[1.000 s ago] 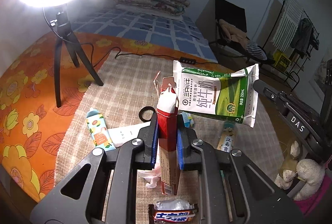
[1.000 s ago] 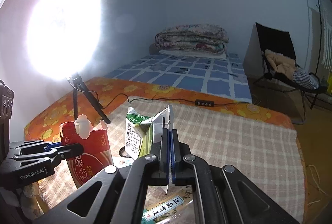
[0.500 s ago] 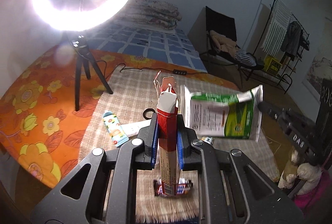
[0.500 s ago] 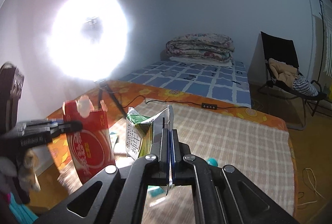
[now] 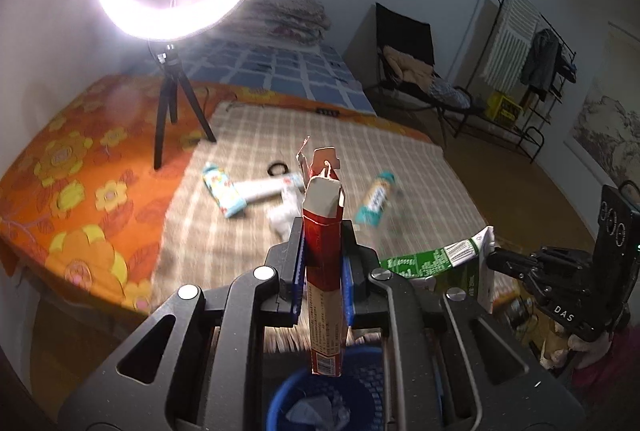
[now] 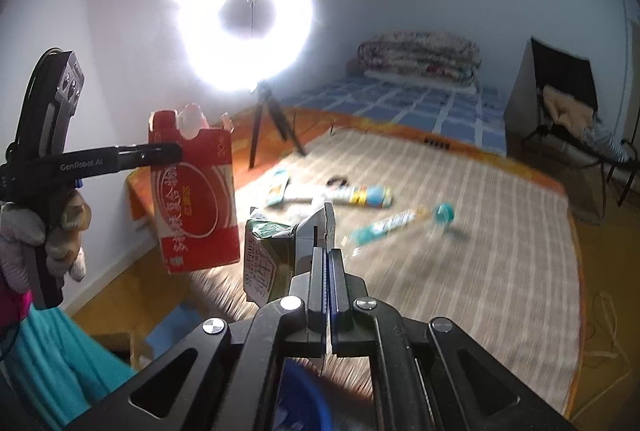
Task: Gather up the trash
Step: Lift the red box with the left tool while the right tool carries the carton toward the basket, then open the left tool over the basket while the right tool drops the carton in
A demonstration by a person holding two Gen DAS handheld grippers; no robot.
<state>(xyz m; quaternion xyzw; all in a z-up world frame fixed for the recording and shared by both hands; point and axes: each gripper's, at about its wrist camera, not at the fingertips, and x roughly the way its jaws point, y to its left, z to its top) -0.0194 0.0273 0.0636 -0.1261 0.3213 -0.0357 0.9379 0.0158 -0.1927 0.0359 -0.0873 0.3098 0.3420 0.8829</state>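
My left claw (image 5: 322, 267) is clamped on a tall red carton (image 5: 323, 271), holding it upright by its narrow sides; its torn top flaps stand open above the pads and its bottom end hangs over a blue basket (image 5: 372, 379) just below. Inside the basket I can make out some pale crumpled stuff (image 5: 316, 411), perhaps paper, though the view there is dim and partly blocked. My right claw (image 6: 327, 271) is squeezed fully shut on the flat sealed edge of a green and white milk carton (image 6: 262, 259), which hangs to the left of the pads, tipped on its side. In the right wrist view the basket's blue rim (image 6: 316, 407) shows just under that claw.

Behind both cartons, on the checked blanket (image 5: 248, 231) over the bed, more litter lies spread out: a light blue packet (image 5: 222, 191), a white tube (image 5: 264, 187), a teal-ended wrapper (image 5: 374, 199), a black ring (image 5: 277, 168) and a white crumpled wad (image 5: 286, 217).
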